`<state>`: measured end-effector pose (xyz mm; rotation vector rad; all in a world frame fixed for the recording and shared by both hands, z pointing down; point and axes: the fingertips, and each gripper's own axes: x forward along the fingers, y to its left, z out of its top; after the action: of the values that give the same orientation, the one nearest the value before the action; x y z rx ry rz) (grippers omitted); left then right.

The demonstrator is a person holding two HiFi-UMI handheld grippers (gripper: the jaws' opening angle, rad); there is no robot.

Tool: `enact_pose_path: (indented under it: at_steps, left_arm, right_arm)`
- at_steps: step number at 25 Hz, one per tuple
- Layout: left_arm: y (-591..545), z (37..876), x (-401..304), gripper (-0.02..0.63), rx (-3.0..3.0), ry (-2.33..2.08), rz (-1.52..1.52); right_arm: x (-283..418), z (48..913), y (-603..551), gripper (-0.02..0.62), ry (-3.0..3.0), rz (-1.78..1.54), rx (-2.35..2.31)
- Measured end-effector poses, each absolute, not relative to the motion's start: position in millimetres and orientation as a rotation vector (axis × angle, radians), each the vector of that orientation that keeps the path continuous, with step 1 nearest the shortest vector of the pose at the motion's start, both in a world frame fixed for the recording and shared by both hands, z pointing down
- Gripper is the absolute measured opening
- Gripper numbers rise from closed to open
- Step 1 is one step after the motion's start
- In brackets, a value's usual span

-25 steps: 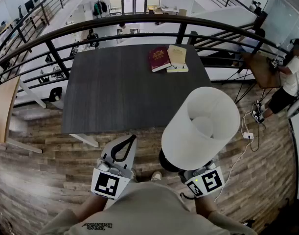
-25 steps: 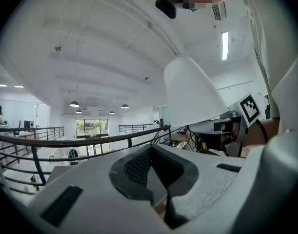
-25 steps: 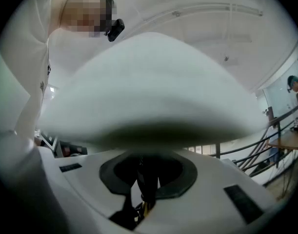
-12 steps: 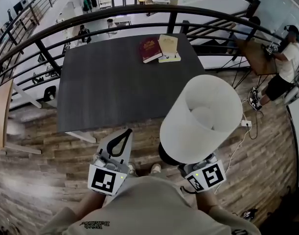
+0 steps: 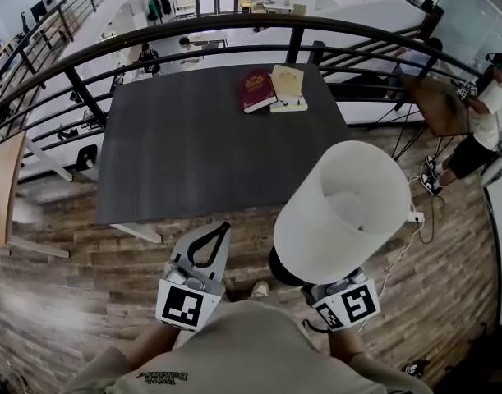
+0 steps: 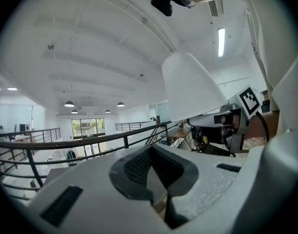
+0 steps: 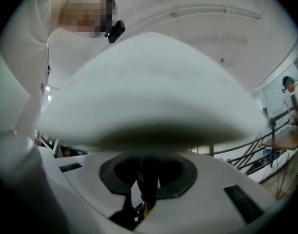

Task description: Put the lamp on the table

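Scarcely anything has been altered since a second ago: the lamp is kept pinched by its stem in the right gripper, just short of the table, the left gripper pressed together empty, so placing remains undone

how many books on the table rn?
2 plainly visible: a red book and a tan book side by side at the far edge of the table. A pale edge under the tan one may be a third.
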<state>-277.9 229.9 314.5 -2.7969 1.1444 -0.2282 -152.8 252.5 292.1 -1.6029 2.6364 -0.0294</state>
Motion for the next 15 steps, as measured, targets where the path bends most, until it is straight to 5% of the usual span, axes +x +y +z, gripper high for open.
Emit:
enact_pose_path:
  at_steps: [15]
  left_arm:
    - [227, 322, -215, 0.006, -2.838, 1.141, -0.231]
  right_arm:
    - [-93, 298, 252, 0.061, 2.616, -0.04, -1.594]
